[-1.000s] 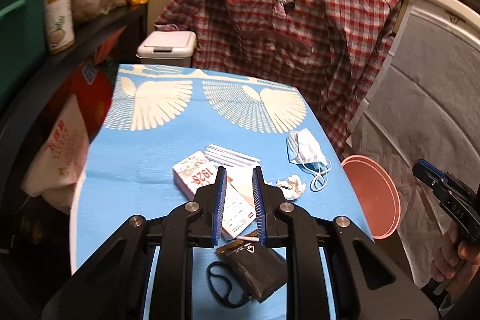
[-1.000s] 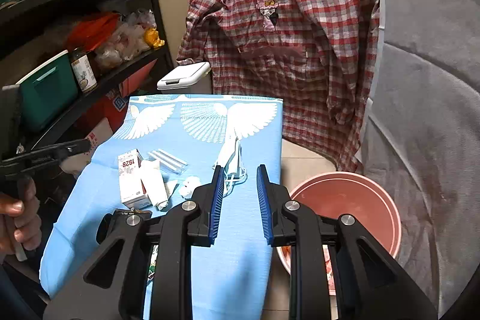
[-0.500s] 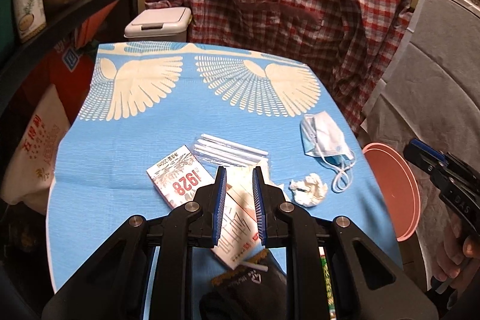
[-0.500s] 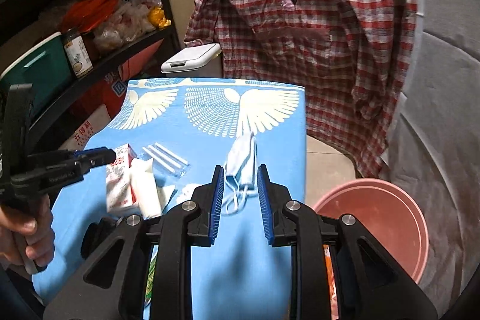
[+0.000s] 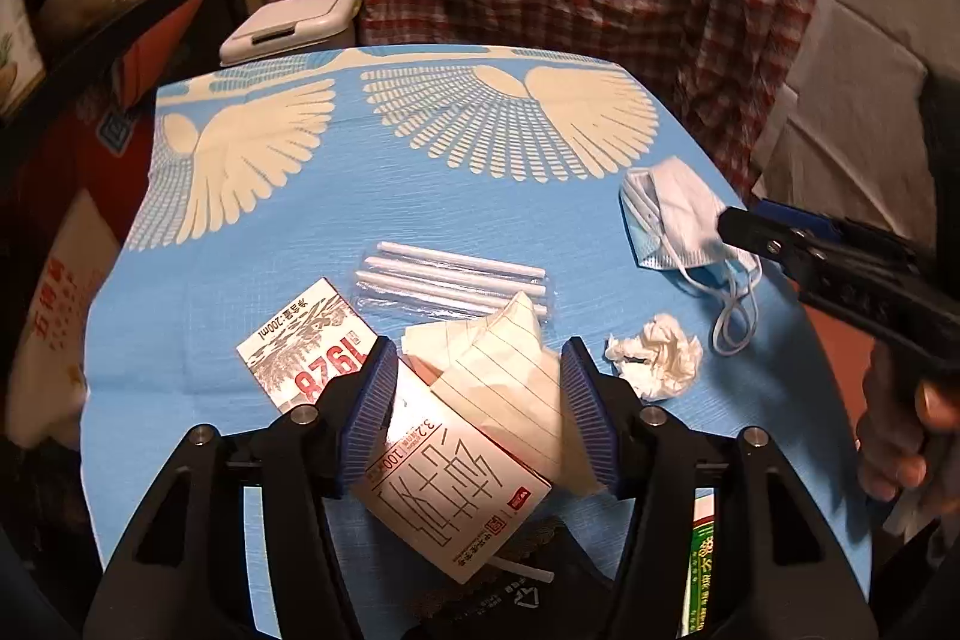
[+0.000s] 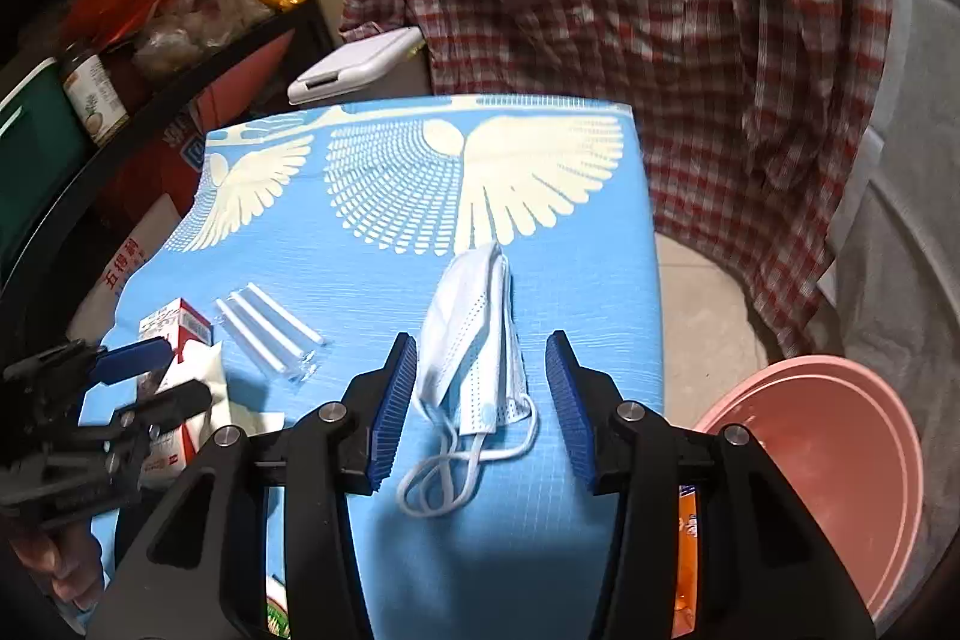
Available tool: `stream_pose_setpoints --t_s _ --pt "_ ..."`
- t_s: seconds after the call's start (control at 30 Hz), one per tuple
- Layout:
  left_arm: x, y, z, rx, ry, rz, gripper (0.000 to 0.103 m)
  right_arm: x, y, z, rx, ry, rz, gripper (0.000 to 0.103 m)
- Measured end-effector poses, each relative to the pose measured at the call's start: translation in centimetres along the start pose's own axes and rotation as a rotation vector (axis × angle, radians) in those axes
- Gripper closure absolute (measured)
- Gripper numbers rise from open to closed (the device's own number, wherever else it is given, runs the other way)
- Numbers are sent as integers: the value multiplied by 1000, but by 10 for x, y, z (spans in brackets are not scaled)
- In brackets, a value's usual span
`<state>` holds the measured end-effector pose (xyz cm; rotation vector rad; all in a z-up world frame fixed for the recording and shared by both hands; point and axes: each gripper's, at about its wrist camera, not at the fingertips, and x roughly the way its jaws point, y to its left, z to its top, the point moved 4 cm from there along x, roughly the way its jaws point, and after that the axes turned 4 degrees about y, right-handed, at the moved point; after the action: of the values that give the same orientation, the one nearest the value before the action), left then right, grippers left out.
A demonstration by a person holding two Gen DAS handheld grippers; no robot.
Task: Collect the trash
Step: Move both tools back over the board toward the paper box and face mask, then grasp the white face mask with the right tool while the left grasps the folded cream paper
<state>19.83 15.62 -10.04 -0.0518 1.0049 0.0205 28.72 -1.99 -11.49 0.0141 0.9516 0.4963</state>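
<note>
Both wrist views angled down, close over blue cloth; mask shared, seemingly.

We see a sky-blue tablecloth printed with cream wings, a red-and-white plaid shirt, a pale blue face mask and a pink basin.

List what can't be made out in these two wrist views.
- Left wrist: dark pouch mostly hidden behind the left gripper, cut by the bottom edge.
- Left wrist: green packet only a sliver beside the gripper's frame.
- Right wrist: pink basin contents hidden by the right gripper.
</note>
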Motion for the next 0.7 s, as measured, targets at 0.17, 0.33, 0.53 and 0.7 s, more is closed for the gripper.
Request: stream_pose_setpoints --t_s 0.17,0.33,0.53,0.7 --pt "6 -2 -1 26 9 18 44 12 3 -1 2 29 16 57" --pt "12 -12 -1 99 17 65 41 17 2 -5 -7 53 1 76" --pt "15 -21 -5 189 21 136 40 7 2 -5 -10 41 21 97" --pt "8 -13 -3 180 11 158 90 -10 5 0 -10 11 37 98"
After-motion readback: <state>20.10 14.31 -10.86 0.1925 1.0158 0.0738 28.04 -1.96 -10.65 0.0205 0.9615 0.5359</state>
